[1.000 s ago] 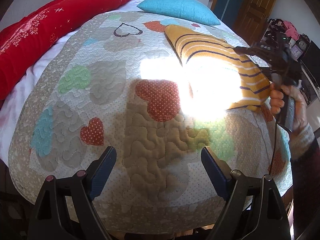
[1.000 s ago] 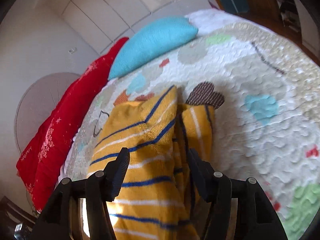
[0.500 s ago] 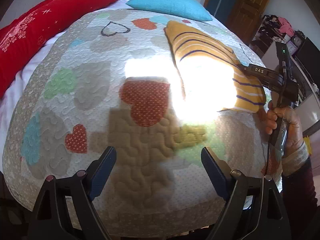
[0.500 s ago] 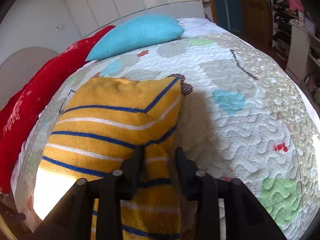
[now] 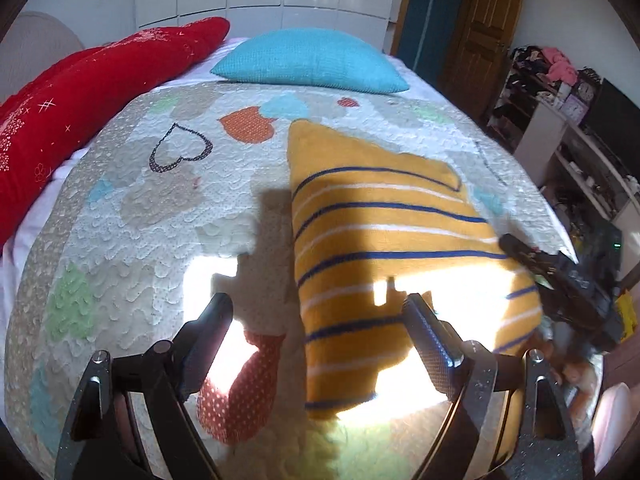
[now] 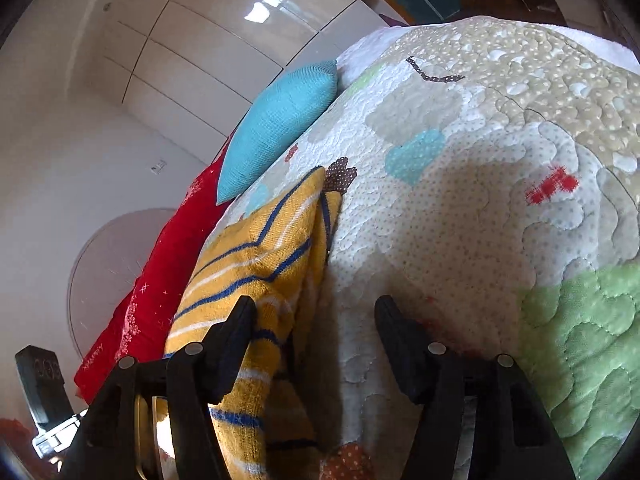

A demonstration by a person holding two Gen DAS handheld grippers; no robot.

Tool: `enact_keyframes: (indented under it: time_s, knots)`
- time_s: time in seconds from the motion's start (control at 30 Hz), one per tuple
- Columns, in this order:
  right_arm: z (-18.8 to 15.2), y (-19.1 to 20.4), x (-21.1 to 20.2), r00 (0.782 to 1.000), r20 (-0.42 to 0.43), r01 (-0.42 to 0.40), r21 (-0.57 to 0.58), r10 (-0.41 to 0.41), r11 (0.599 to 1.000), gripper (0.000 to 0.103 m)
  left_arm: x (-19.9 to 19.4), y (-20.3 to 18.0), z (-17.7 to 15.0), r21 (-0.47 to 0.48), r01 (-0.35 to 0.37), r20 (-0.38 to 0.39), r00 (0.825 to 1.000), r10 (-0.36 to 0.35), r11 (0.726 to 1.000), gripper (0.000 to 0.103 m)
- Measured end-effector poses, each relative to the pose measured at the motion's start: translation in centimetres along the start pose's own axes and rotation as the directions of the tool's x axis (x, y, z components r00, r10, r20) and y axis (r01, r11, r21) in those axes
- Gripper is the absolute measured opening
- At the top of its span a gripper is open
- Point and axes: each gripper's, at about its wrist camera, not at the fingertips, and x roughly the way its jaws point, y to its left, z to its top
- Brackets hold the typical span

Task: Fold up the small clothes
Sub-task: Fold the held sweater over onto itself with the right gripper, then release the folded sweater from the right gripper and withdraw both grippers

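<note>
Item: yellow striped garment (image 5: 384, 248), knit, mustard with navy and white stripes. It lies folded on the quilt (image 5: 168, 216), right of centre in the left wrist view, running from about 12 o'clock down to 6 o'clock of the frame's middle. Its near end sits in a bright patch of sunlight. In the right wrist view the same garment (image 6: 256, 264) shows as a doubled stack with a layered edge, lying toward 8 o'clock.

Item: left gripper (image 5: 320, 336). Fingers spread wide, holding nothing. Its right finger overlaps the garment's near portion in the view; whether it touches the cloth cannot be told. Its left finger is over bare quilt.

Item: right gripper (image 6: 316, 332). Fingers spread wide, gripping nothing. Its left finger sits against or just above the garment's near edge; contact cannot be told. Its right finger is over quilt. In the left wrist view this gripper (image 5: 520, 250) appears at 3 o'clock, at the garment's right border.

Item: quilt, pale patchwork with heart shapes in red, orange, green, blue and grey, covering the bed.

Item: turquoise pillow (image 5: 312, 60), at 12 o'clock beyond the garment, well apart from it.

Item: red cushion (image 5: 80, 92), long, patterned with white marks, at 10 o'clock along the bed's left side.

Item: wooden door (image 5: 480, 28), at 1 o'clock.
</note>
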Motion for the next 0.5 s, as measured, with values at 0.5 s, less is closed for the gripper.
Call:
enact_keyframes:
  time_s: [0.5]
  knots:
    - [0.1,-1.0,-0.7,0.996,0.028,-0.081,0.051,0.080,0.995,0.065,-5.8,-0.6,-3.4,0.062,-0.105,0.164,0.982,0.094,0.993,0.092]
